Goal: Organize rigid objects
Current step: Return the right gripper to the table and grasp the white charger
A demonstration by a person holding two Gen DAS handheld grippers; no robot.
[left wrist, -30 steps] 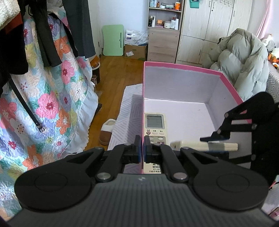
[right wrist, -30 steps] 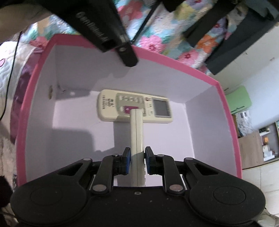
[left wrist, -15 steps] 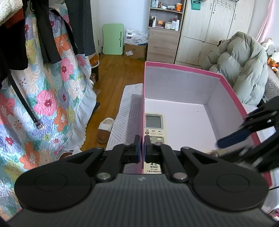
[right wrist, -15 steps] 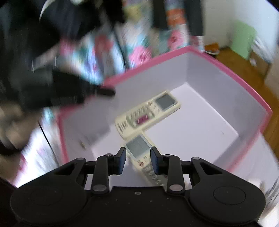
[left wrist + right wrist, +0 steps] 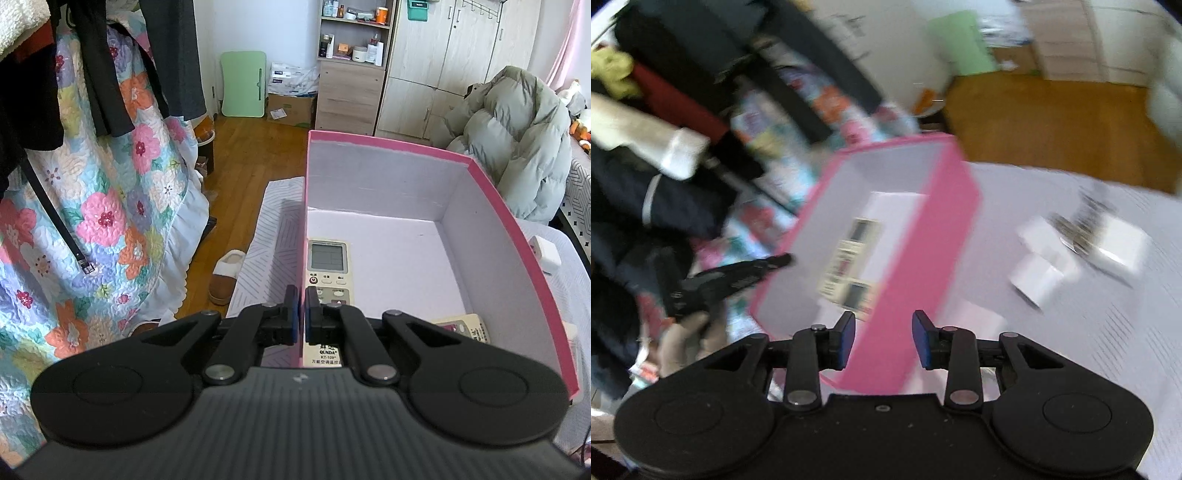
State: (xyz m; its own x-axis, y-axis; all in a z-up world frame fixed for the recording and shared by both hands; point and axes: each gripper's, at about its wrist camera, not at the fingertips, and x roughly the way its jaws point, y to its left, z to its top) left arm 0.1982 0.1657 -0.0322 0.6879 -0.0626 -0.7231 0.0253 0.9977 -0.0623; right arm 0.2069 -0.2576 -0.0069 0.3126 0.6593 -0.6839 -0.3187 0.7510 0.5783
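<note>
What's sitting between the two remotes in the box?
Nothing: bare box floor separates the upright remote from the second remote, per the left wrist view.

Box (image 5: 517, 236) stands on bed (image 5: 275, 206). Two remotes inside: one (image 5: 327, 273) along its 9 o'clock wall, the other (image 5: 463, 328) at 5 o'clock. Slipper (image 5: 225, 275) on floor (image 5: 251, 155), 9 o'clock of the bed.

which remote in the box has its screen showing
The remote along the box's left wall; its grey screen faces up. The other remote shows only its lower end.
</note>
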